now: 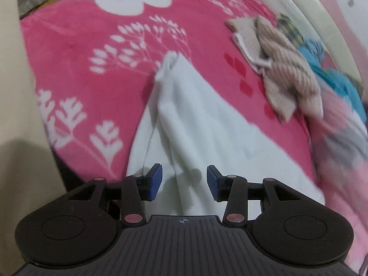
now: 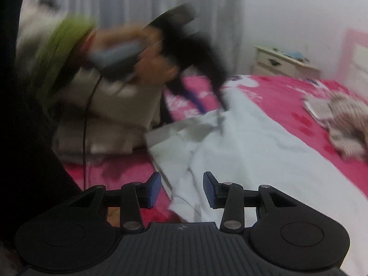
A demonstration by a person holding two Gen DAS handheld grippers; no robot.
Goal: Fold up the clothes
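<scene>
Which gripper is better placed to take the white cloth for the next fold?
Probably the right gripper. Its open jaws stand over a loose edge of the white cloth. The left gripper, also open, hangs over a flat middle part, so no edge lies between its jaws.

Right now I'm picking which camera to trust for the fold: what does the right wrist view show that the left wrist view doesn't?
Only the right wrist view shows the other hand carrying the left tongs, blurred, plus a cream nightstand and grey curtain. Only the left wrist view shows turquoise fabric beyond the knit. Both show the white garment on the pink floral blanket, the beige knit, and open tongs with nothing between them.
</scene>
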